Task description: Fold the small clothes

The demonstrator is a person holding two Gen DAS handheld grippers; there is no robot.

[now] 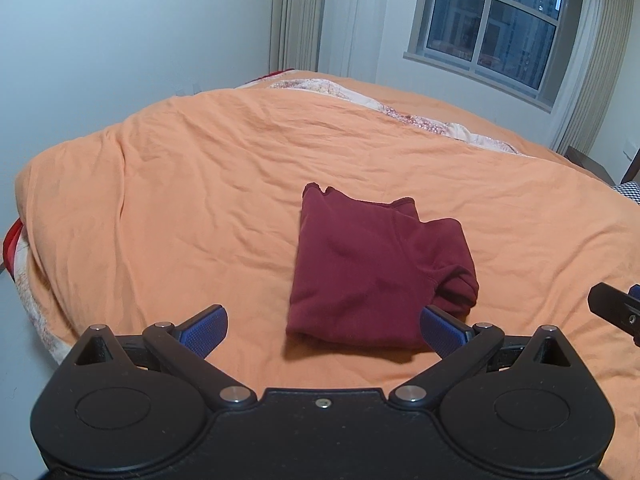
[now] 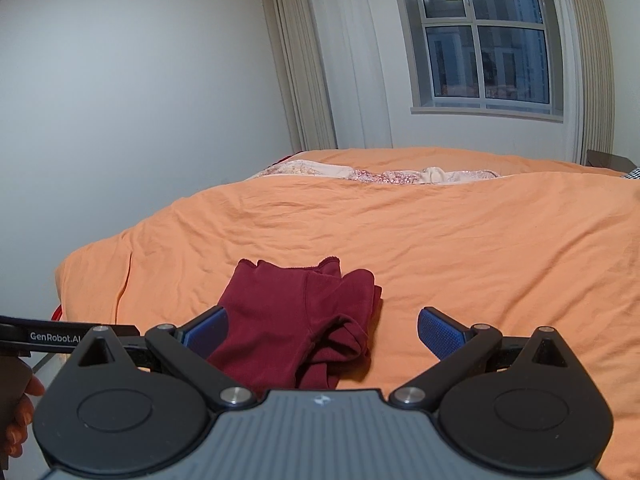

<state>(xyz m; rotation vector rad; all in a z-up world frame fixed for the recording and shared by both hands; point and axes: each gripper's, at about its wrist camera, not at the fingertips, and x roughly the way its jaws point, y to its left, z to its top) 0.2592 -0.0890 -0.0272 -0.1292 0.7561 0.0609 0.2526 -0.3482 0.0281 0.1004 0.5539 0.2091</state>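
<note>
Fingers [image 1: 208,328] of the left gripper [image 1: 324,330] are spread wide and hold nothing; the fingers [image 2: 438,330] of the right gripper [image 2: 322,330] are likewise wide apart and empty. Both grippers are above the near edge of the bed [image 1: 200,168].

Readable text: "GenRobot.AI" in white on the black bar [image 2: 56,336] at the left edge of the right wrist view.

The maroon garment [image 1: 372,268] lies folded into a compact block on the orange bedcover [image 2: 480,248], near the front edge and apart from all fingers. Open bedcover extends on every side of it, widest toward the far end, where a floral quilt [image 2: 380,176] shows.

The left wrist view alone shows a red item [image 1: 10,244] at the bed's left edge and part of the other gripper at far right. The right wrist view alone shows a hand [image 2: 18,412] at lower left. Both show the window [image 2: 486,40] and curtains [image 2: 304,60].
</note>
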